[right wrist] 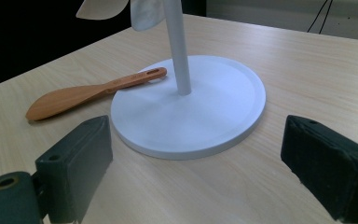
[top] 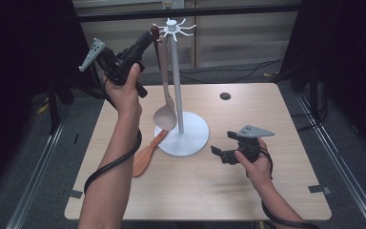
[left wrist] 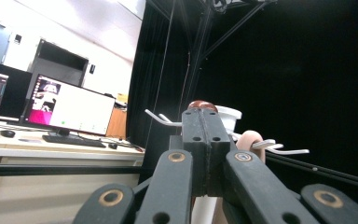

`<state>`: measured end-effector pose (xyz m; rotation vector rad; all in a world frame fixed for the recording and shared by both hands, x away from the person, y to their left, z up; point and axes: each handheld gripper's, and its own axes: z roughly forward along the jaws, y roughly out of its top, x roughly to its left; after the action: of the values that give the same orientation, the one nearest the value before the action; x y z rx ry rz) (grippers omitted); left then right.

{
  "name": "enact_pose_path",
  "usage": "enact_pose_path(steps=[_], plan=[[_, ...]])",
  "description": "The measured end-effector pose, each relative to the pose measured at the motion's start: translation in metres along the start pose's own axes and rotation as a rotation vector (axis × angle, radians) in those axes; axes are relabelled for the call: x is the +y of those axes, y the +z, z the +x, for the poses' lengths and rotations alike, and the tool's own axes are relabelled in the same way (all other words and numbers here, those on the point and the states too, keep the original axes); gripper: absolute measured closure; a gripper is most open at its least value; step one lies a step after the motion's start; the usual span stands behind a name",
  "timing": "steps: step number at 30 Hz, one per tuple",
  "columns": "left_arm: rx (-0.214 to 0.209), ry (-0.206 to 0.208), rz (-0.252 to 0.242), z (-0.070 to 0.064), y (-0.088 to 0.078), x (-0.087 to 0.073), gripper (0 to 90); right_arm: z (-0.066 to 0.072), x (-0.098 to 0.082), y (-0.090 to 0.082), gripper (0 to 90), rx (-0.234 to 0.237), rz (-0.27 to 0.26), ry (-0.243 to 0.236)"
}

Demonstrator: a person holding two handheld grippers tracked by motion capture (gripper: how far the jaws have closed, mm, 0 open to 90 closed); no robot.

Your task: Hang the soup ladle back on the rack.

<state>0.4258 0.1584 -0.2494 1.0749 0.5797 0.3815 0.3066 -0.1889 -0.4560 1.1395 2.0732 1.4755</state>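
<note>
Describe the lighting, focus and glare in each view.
High view: the table is evenly lit, its surroundings dark, with soft shadows under the white stand. Left gripper view: the left tongs are sharp against a black curtain; the lit monitor is washed out. Right gripper view: the wooden spatula is crisp, the right tongs slightly soft.

Closed left gripper [left wrist: 206, 140] at white rack hooks [left wrist: 279, 148]
</note>
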Motion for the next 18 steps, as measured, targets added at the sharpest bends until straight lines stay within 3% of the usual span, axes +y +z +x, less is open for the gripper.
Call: enact_pose_path(steps=[18], plan=[[0.000, -0.013, 0.006, 0.0070, -0.0015, -0.0014, 90.0, -0.0015, -0.0008, 0.0006, 8.8, 0.000, 0.004, 0.002]])
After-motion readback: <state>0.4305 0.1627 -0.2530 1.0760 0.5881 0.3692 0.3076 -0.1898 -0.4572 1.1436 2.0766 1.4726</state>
